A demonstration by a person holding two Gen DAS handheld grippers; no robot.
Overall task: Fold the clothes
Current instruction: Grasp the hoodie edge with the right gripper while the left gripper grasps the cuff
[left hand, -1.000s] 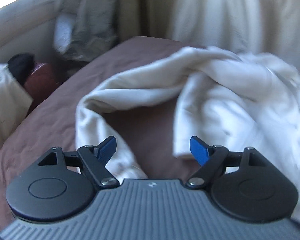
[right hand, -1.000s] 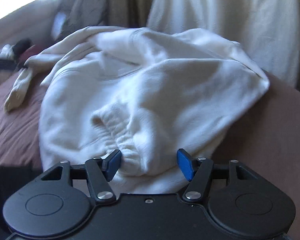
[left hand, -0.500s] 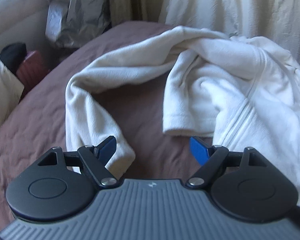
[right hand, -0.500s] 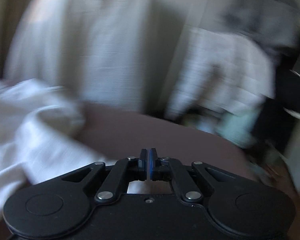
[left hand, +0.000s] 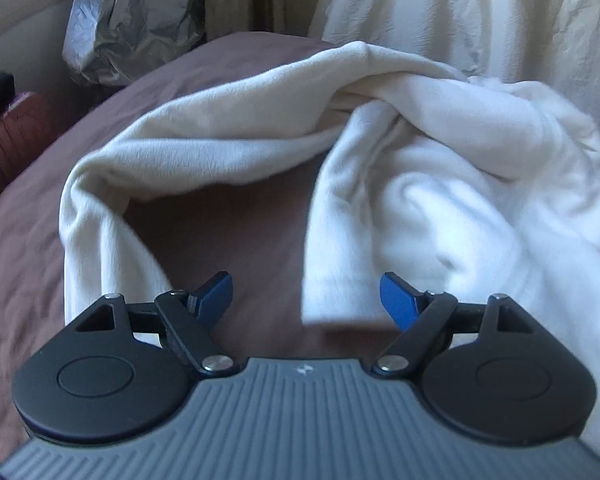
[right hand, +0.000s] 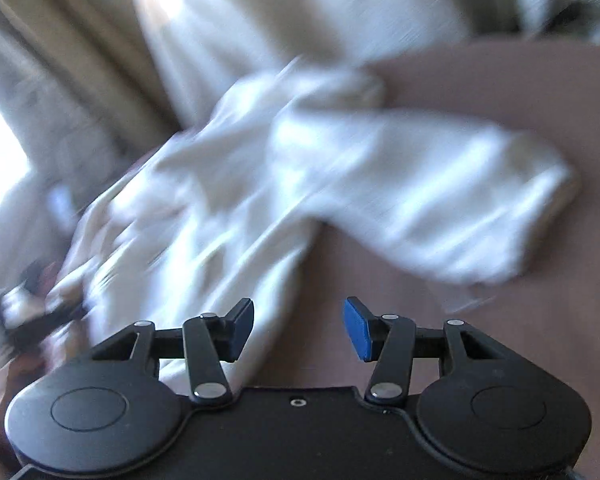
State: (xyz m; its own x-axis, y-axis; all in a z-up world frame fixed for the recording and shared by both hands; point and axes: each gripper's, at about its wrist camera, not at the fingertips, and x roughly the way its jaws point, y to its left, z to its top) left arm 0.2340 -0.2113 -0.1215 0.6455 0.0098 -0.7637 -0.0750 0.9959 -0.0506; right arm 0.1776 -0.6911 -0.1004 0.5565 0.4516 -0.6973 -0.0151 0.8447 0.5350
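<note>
A bare patch of brown bedspread (left hand: 228, 240) lies straight ahead of the left tongs (left hand: 306, 296), whose blue tips stand wide apart with nothing between them. A white garment (left hand: 440, 200) fences that patch: one sleeve arches across the far side and drops down the left, and the bunched body blocks the right. Crumpled silver plastic (left hand: 128, 20) and pale curtains (left hand: 480, 12) close off the far edge. The right view is blurred; open bedspread lies right of the right tongs (right hand: 298, 328).
</note>
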